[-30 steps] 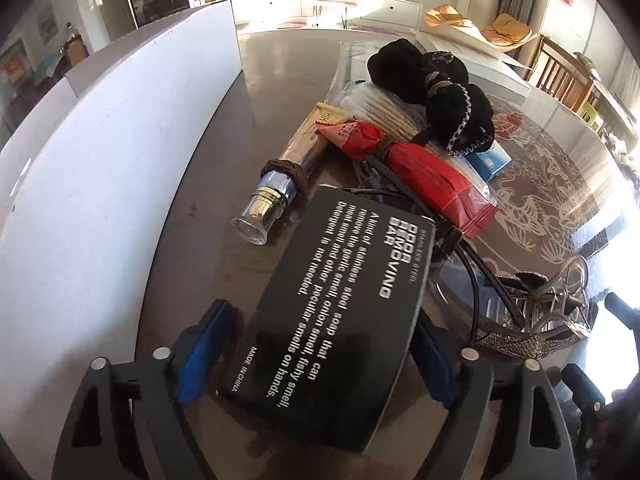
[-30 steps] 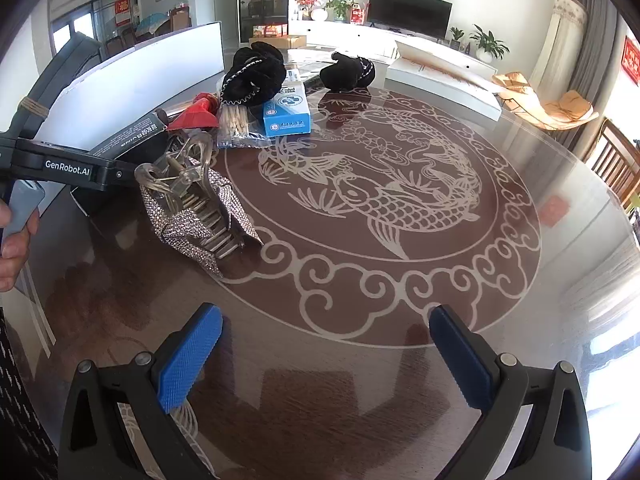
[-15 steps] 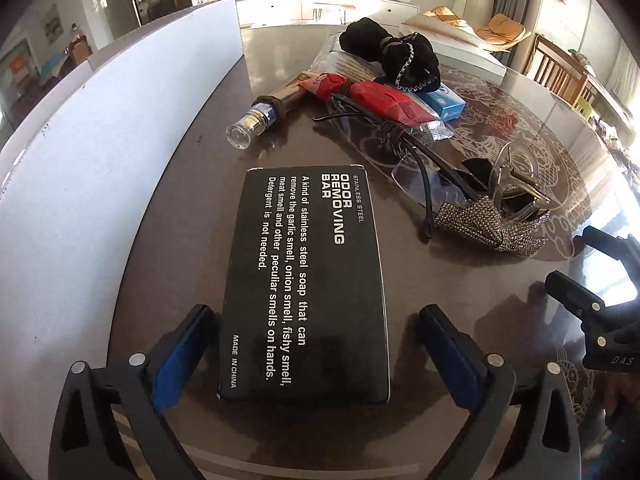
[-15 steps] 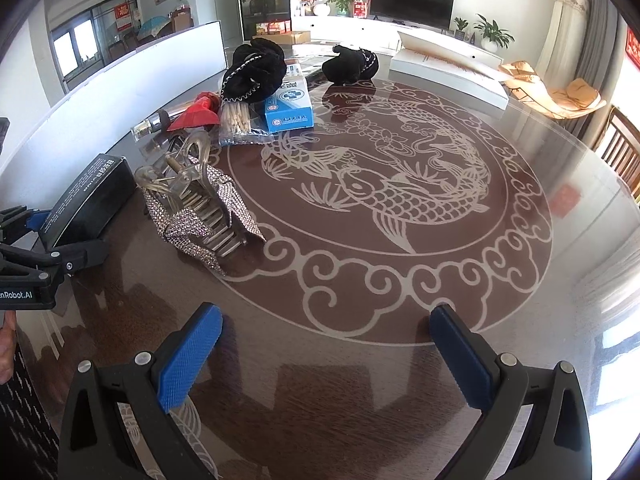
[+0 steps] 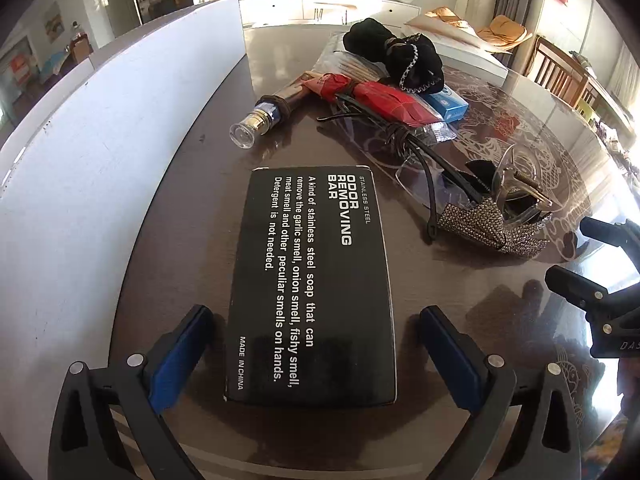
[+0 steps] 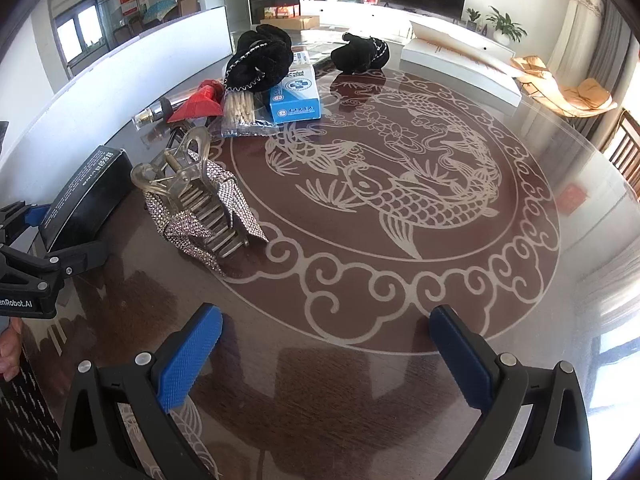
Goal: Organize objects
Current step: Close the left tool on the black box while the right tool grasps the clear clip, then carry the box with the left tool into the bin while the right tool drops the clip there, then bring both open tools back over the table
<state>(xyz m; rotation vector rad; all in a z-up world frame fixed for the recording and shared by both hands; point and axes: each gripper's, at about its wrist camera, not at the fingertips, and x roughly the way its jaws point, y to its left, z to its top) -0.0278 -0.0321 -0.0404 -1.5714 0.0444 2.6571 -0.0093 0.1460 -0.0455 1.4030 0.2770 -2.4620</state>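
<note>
- Worktop [image 6: 400,300]: mostly bare, the clutter still heaped at the far left by the white board [image 5: 100,160].
- Box [image 5: 312,280] lies flat between the left gripper [image 5: 316,356] fingers, spread wide, not touching.
- Hair clip [image 6: 192,200] just beside, unsorted.
- Right gripper [image 6: 324,356] wide, empty.
</note>
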